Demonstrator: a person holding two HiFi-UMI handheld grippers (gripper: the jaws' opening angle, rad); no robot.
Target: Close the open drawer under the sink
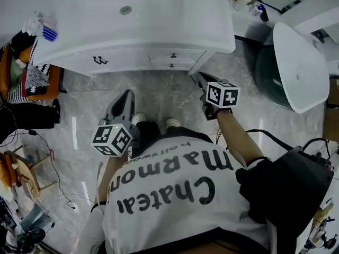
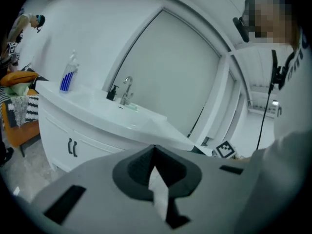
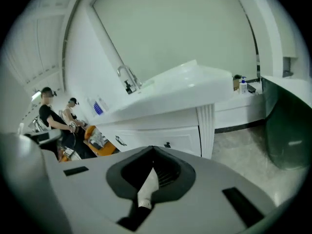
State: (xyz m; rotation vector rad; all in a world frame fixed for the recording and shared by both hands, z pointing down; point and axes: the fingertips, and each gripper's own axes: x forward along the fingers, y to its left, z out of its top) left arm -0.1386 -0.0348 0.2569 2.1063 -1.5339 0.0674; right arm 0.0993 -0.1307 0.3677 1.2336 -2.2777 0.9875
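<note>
- Head view: the person stands facing the white vanity (image 1: pixel 132 33), with a gripper held out in each hand over the grey marble floor (image 1: pixel 159 91).
- Left gripper (image 1: pixel 126 97) hangs well short of the cabinet. In the left gripper view its jaws (image 2: pixel 155 149) are pressed together with nothing between them.
- Right gripper (image 1: pixel 197 78) points at the vanity's right front corner, near it but apart. The right gripper view shows its jaws (image 3: pixel 152 150) together and empty as well.
- Drawers (image 1: pixel 183 54) sit under the counter right of the cabinet door, both fronts flush with the cabinet face. The right gripper view shows a closed drawer front with a small dark knob (image 3: pixel 167 145).
- A faucet (image 2: pixel 126 89) and a blue-striped bottle (image 2: pixel 68 77) stand on the counter.
</note>
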